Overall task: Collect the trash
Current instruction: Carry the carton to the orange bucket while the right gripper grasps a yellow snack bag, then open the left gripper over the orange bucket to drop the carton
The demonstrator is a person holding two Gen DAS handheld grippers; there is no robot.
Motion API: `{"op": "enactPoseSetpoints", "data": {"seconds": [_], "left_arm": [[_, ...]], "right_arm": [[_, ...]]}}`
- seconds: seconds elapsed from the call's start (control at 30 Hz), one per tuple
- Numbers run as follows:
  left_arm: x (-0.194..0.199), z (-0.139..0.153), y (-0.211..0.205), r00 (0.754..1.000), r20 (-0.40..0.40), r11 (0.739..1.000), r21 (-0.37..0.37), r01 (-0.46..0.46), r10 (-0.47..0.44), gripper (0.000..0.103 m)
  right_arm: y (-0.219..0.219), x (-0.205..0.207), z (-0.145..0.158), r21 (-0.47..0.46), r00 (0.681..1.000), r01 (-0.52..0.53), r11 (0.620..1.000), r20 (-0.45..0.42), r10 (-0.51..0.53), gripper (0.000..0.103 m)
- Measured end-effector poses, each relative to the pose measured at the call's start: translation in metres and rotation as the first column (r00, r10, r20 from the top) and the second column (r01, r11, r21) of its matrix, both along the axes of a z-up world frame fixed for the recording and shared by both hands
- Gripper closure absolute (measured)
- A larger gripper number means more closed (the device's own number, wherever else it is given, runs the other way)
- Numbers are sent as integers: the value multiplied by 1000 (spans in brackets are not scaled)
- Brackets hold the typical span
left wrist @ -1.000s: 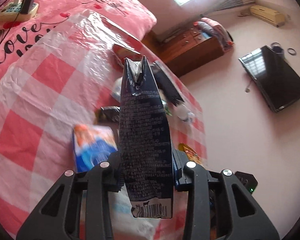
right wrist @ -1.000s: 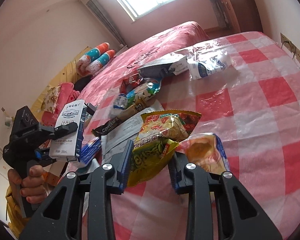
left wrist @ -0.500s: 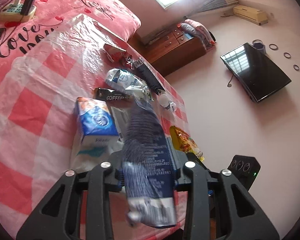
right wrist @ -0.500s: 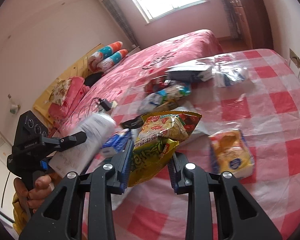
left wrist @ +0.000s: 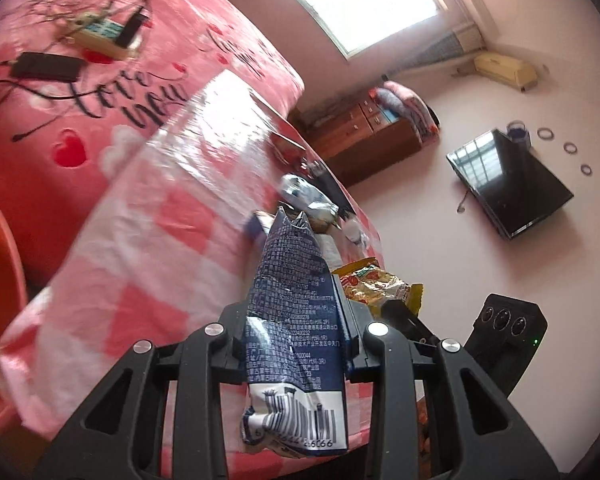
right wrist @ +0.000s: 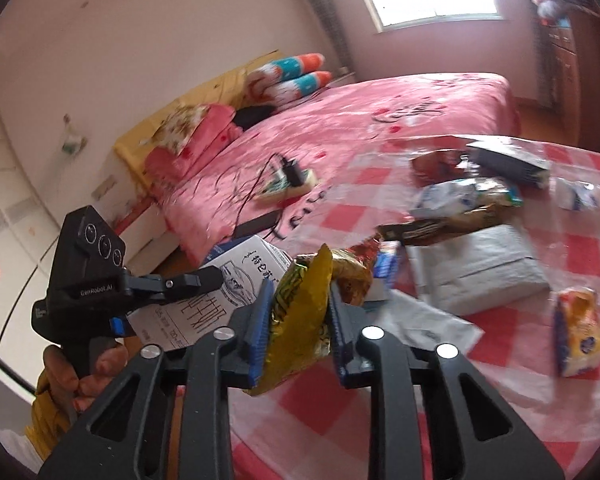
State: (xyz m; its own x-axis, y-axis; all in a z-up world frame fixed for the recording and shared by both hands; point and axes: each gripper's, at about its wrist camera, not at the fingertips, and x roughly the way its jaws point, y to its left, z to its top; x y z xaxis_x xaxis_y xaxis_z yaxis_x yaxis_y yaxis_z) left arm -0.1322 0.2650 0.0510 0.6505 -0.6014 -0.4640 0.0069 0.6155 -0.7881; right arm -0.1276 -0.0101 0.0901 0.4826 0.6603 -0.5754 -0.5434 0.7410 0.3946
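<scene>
a: left wrist view first. what's between the tongs?

b: the left gripper (left wrist: pixel 296 344) is clamped on a dark blue milk carton (left wrist: pixel 296 312), which stands up between the fingers with its barcode end nearest the camera. past its tip, the checked tablecloth (left wrist: pixel 140 264) carries blurred wrappers. just right of the right finger sits a yellow snack bag (left wrist: pixel 374 290), with the black body of the right gripper (left wrist: pixel 508 332) beyond it.

a: anything there the other camera misses?

b: a black screen (left wrist: pixel 508 180) on the wall, far right of the tongs, and an orange edge at far left that i can't identify.

a: and the right wrist view?

b: the right gripper (right wrist: pixel 298 320) is squeezed on that yellow snack bag (right wrist: pixel 304 312). left of its fingers the left gripper (right wrist: pixel 172 284) shows side-on, so the carton's white printed face (right wrist: pixel 220 292) shows here. ahead and to the right lie a grey mailer (right wrist: pixel 476 272), a coffee sachet (right wrist: pixel 432 230) and an orange-and-blue packet (right wrist: pixel 578 330). only this view shows the holding hand (right wrist: pixel 84 372).
</scene>
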Motion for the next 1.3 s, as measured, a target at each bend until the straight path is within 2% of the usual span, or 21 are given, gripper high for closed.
{"op": "enactPoseSetpoints", "data": {"seconds": [0.13,0.33,0.43,0.63,0.7,0.73,0.8,0.83,0.93,1.0,1.07,1.13,1.17,1.23,1.3], "left_arm": [[-19,-4,30,998,-9,998,-2,-69,69,69],[-57,-6,90,975,-16,974,39,-222,223,69],[-78,-10,121,948,-27,945,94,-315,319,69],[-95,-32,155,895,-58,883,207,-422,441,69],[-98,-43,162,867,-65,838,301,-455,494,68],[-100,-47,165,857,-65,822,328,-466,512,65],[-106,-56,170,830,-46,770,405,-494,556,42],[-109,-58,171,822,-31,752,425,-504,569,36],[-118,-59,170,797,52,663,524,-534,601,29],[-121,-56,166,804,92,631,569,-527,588,26],[-121,-51,158,818,119,618,597,-511,562,26],[-119,-46,149,826,147,587,637,-500,544,26],[-116,-42,142,832,161,563,667,-487,530,26],[-115,-36,132,838,160,558,679,-477,522,26],[-109,-32,122,845,144,566,683,-461,515,26]], "right_arm": [[30,-1,-5,-1,997,-68,998,-26,68,79],[89,-1,-5,76,970,-216,973,-94,223,79],[129,-4,-8,107,941,-302,947,-128,314,79],[203,-9,-27,139,870,-428,893,-205,449,76],[220,-8,-40,128,858,-434,892,-242,453,57],[224,-7,-47,109,863,-421,901,-259,434,41],[220,-7,-56,80,874,-395,915,-274,402,38],[219,-8,-58,68,881,-385,920,-271,388,36],[195,-8,-55,37,919,-326,945,-222,326,27],[178,-8,-49,38,938,-290,956,-185,292,25],[162,-8,-45,39,955,-251,967,-153,254,16],[145,-8,-40,58,967,-219,974,-119,224,11],[140,-9,-37,63,970,-212,975,-104,218,8],[131,-12,-33,58,977,-201,978,-67,205,6],[120,-16,-32,64,979,-196,979,-37,198,5]]}}
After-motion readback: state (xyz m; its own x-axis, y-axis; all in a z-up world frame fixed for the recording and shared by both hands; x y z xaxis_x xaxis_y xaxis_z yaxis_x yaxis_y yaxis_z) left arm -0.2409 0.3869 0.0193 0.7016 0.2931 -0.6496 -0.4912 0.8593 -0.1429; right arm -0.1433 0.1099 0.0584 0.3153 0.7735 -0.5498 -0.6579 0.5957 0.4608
